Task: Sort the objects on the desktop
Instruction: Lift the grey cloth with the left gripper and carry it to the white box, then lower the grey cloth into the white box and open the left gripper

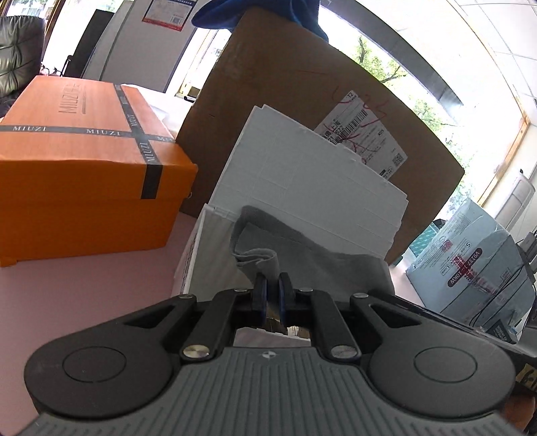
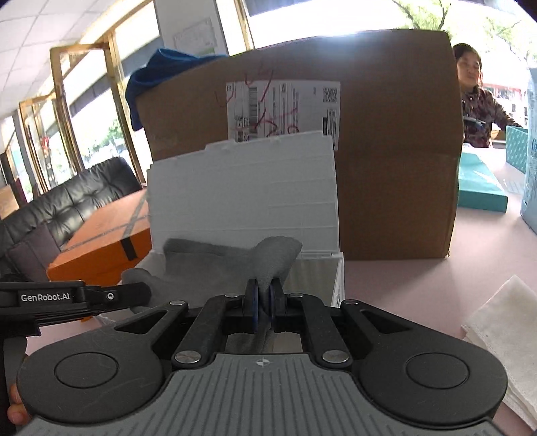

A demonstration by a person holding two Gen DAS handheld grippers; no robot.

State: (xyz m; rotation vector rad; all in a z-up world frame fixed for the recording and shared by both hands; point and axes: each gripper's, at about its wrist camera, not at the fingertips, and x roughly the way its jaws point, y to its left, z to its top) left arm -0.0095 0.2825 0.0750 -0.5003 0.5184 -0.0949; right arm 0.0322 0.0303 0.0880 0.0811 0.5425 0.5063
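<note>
From the left wrist camera, the left gripper (image 1: 272, 285) has its two blue-padded jaws drawn close together, pinching a fold of one grey cloth (image 1: 302, 248). The cloth sags into an open white box (image 1: 198, 255) whose lid (image 1: 312, 177) stands tilted back against a big cardboard carton (image 1: 268, 84). That carton walls off everything behind. To the left one orange box (image 1: 84, 161) sits close beside the white box, with only a narrow strip of pink tabletop (image 1: 67, 291) between them; the open room lies nearer the camera on the left. A blue cloth (image 1: 255, 13) hangs over the carton's top edge, cut off by the frame. On the right, a pale blue package (image 1: 470, 255) is partly hidden behind the gripper body, and dark cables beyond it are hard to make out.

From the right wrist camera, the right gripper (image 2: 263, 298) is narrowed onto another bunch of the same grey cloth (image 2: 272, 255), which runs down between its pads. The left gripper's arm (image 2: 84, 296) pokes in from the left, its fingertips buried in the cloth. The white box's front right corner (image 2: 339, 278) shows; its inside is mostly hidden. Clear tabletop (image 2: 402, 288) opens to the right, up to a stack of white tissues (image 2: 500, 335) cut off at the edge. One teal box (image 2: 480, 184) lies beyond, and a seated person (image 2: 476, 110) is half hidden by the carton.
</note>
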